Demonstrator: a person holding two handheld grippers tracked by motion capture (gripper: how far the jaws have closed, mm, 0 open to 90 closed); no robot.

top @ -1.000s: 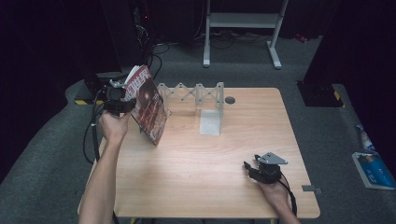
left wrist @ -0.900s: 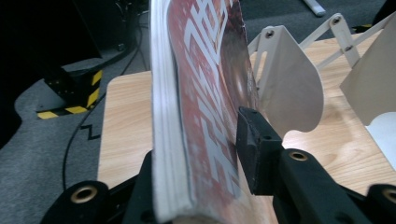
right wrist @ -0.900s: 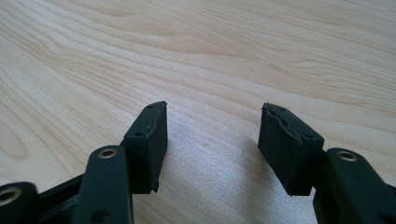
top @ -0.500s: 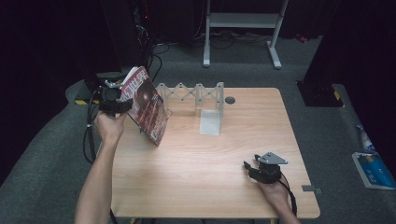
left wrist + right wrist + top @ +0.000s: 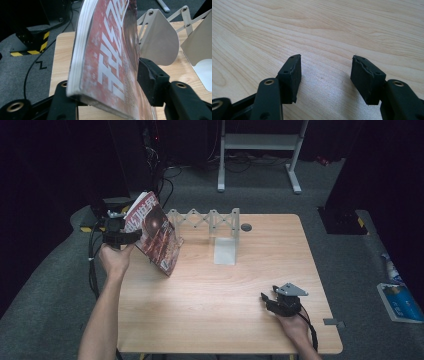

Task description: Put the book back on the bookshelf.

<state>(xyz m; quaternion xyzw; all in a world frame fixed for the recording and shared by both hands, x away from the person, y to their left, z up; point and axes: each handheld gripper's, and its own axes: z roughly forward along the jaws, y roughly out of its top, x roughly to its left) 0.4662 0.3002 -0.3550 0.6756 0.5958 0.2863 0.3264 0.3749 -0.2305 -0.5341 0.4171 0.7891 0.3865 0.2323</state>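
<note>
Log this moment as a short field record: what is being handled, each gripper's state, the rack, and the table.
item handled: red magazine, tilted, lower edge on the table by the rack's left end
left gripper: jaws have just been opening; magazine between them, right pad about at the cover, pressing cannot be told
right gripper: open, nothing between the jaws, resting low at the table's near right
rack: white accordion file rack, at the table's far side, slots empty
table: light wooden table
</note>
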